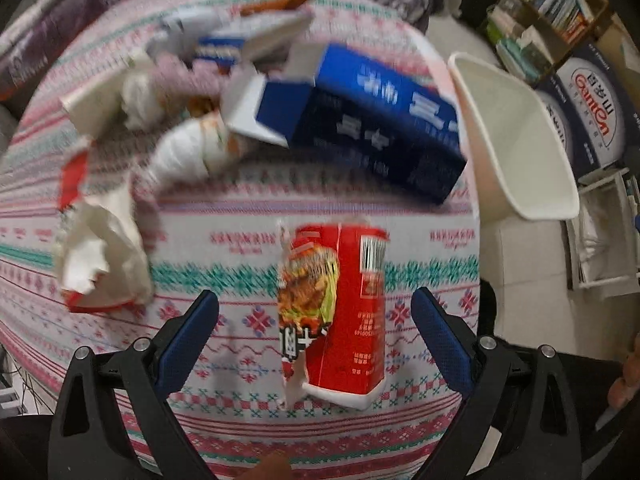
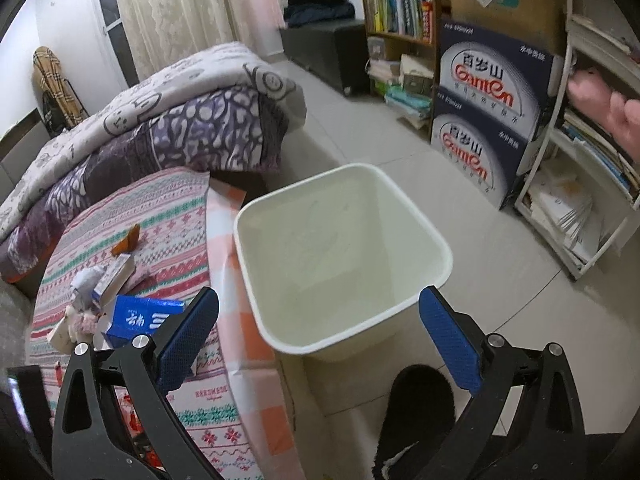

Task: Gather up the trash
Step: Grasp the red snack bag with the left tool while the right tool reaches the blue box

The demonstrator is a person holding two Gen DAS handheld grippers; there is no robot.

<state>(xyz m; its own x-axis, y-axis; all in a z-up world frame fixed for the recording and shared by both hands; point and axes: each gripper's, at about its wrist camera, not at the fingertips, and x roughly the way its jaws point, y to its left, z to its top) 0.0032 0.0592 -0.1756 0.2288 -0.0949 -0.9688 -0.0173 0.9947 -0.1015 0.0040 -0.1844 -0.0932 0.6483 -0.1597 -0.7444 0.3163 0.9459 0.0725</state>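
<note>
A torn red snack carton (image 1: 340,312) lies on the patterned tablecloth (image 1: 248,216), between the wide-apart blue pads of my left gripper (image 1: 314,308), which points down at it; the pads stand clear of its sides. Beyond it lie a blue box (image 1: 372,124), crumpled white paper (image 1: 104,252), a white wrapper (image 1: 184,156) and more scraps. The white bin (image 1: 516,136) stands off the table's right edge. In the right wrist view my right gripper (image 2: 318,312) hangs open over the empty white bin (image 2: 340,256), nothing between its fingers. The blue box (image 2: 140,316) shows at its left.
Folded quilts (image 2: 160,132) are piled at the table's far side. Stacked water cartons (image 2: 484,120), a bookshelf (image 2: 400,12) and a white rack (image 2: 584,184) line the tiled floor to the right. A dark slipper (image 2: 416,412) sits on the floor below the bin. A hand (image 1: 628,376) shows at the right edge.
</note>
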